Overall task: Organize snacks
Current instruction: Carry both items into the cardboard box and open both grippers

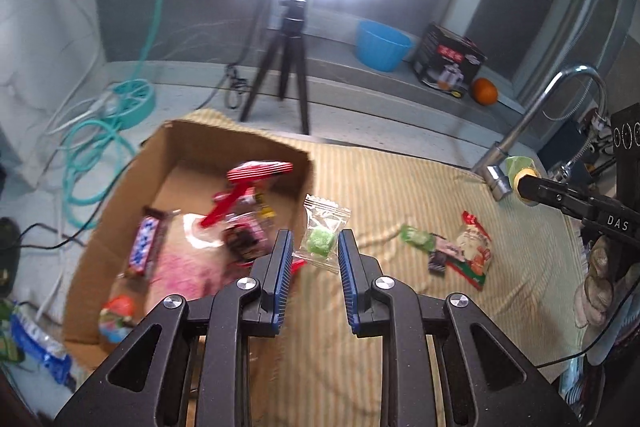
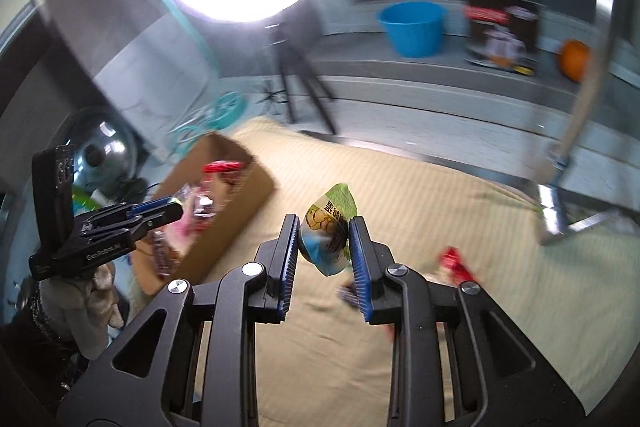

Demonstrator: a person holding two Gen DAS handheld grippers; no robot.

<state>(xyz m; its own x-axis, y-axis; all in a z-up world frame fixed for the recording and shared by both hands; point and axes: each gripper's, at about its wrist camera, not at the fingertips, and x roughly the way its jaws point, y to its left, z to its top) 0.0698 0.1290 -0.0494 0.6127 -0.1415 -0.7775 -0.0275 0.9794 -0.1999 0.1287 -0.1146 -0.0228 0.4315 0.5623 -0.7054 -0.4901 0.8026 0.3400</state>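
My left gripper [image 1: 314, 247] is shut on a clear packet with a green candy [image 1: 320, 235], held just right of the cardboard box [image 1: 192, 143]. Several snacks lie in the box, among them a blue bar [image 1: 146, 243] and red packets [image 1: 256, 171]. My right gripper [image 2: 325, 241] is shut on a green and yellow snack pouch [image 2: 330, 227] above the striped cloth [image 2: 440, 227]. In the left wrist view the right gripper [image 1: 520, 179] shows at the right edge with that pouch. A few snacks [image 1: 460, 247] lie on the cloth. The left gripper [image 2: 160, 209] appears beside the box [image 2: 240, 203].
A ring light on a tripod [image 1: 288, 43] stands behind the cloth. A blue tub [image 1: 380, 45], a black carton [image 1: 448, 61] and an orange [image 1: 485, 91] sit on the back ledge. A tap [image 1: 520, 131] rises at the right. Teal hose [image 1: 100, 139] lies left.
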